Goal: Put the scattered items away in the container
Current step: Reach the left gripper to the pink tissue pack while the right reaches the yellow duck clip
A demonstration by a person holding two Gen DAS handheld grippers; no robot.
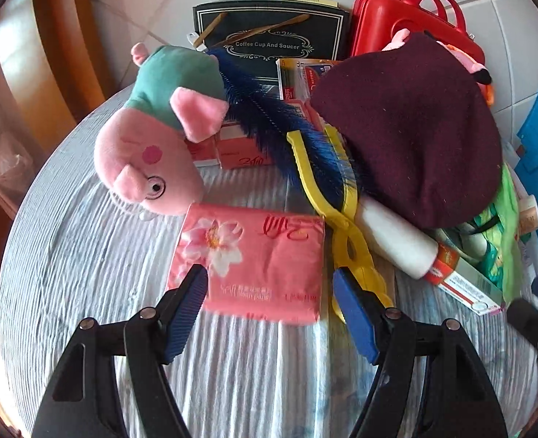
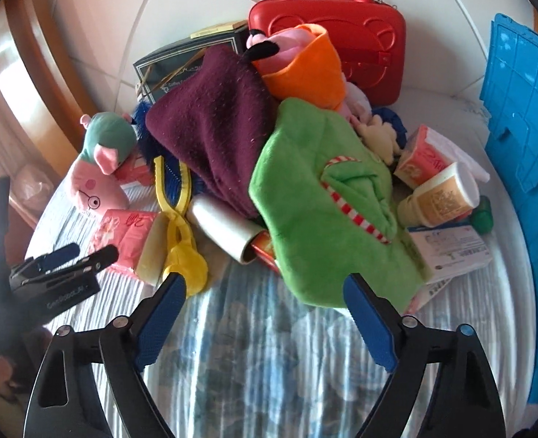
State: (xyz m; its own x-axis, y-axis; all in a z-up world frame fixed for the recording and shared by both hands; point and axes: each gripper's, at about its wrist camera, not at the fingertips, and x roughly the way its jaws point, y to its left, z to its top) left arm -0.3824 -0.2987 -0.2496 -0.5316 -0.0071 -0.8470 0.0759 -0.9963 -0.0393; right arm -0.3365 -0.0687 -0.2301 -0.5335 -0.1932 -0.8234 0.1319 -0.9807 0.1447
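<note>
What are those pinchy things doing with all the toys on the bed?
Someone is tidying up with two grabbers. Both are open and holding nothing. The left gripper hovers over a pink tissue pack. The right gripper points at a green cloth. The blue crate waits on the right.

Round surface under a pale blue-and-white ribbed cloth (image 1: 86, 262). Lying on it: pink flower-printed tissue pack (image 1: 254, 259), just ahead of the left fingers; pink pig plush in a teal top (image 1: 152, 146), further ahead-left; yellow plastic tongs (image 1: 345, 226), by the right finger.
</note>
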